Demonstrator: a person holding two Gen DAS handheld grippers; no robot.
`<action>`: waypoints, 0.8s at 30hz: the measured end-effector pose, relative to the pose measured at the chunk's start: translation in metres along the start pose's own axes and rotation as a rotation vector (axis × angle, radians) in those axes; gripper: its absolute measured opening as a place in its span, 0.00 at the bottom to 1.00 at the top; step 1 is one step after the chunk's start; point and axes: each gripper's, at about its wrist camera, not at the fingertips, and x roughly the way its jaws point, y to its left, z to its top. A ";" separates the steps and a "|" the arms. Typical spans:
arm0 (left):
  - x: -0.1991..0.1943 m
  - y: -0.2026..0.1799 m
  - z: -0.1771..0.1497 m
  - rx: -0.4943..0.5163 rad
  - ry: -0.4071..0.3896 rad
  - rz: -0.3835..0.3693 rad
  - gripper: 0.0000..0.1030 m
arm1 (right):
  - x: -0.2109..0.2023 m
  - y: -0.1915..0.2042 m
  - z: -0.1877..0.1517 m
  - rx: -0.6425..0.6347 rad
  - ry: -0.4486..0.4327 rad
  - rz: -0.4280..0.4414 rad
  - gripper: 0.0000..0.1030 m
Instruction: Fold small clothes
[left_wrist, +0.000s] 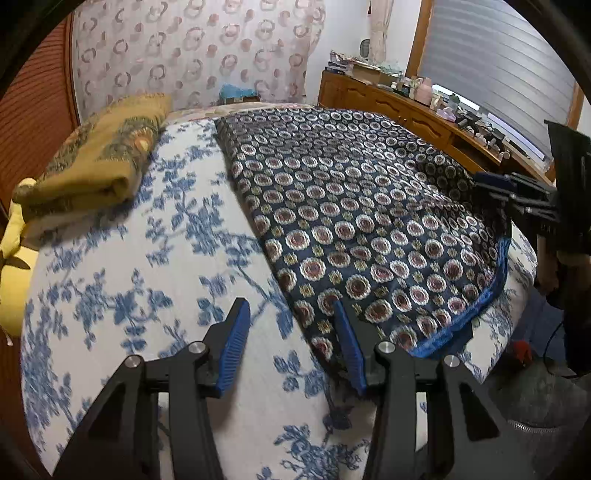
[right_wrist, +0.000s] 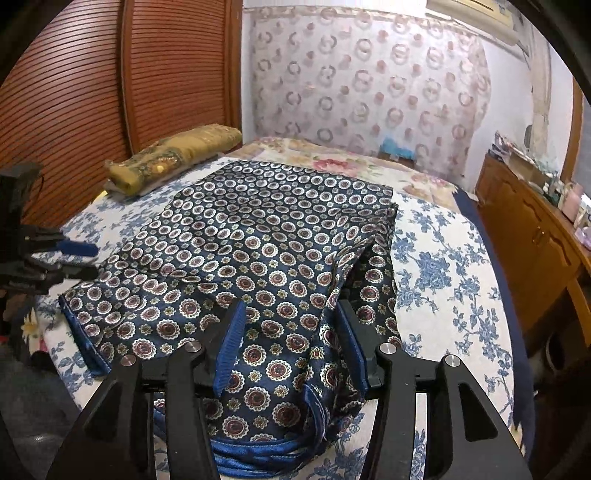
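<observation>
My left tool (left_wrist: 290, 321) hangs open over the bed (left_wrist: 147, 258), gripping nothing; right tool (right_wrist: 291, 325) gapes over the patterned scarf (right_wrist: 258, 240) spread there. Looks silky, light, slippery, so I'd pinch the blue hemmed corners.

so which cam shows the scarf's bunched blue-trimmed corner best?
Right wrist: the bunched corner of the dark patterned scarf lies rumpled between the open right gripper. Left wrist shows the scarf flat; that end lies far right by the right gripper.
</observation>
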 end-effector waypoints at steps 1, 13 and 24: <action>-0.001 0.000 -0.002 0.000 -0.003 0.000 0.45 | -0.002 0.000 0.000 0.000 -0.003 -0.006 0.49; -0.007 -0.015 -0.012 0.031 0.004 -0.094 0.24 | -0.005 0.005 -0.006 -0.004 0.005 0.022 0.52; -0.035 -0.028 0.036 0.034 -0.160 -0.167 0.01 | -0.004 0.021 -0.009 -0.023 0.003 0.102 0.54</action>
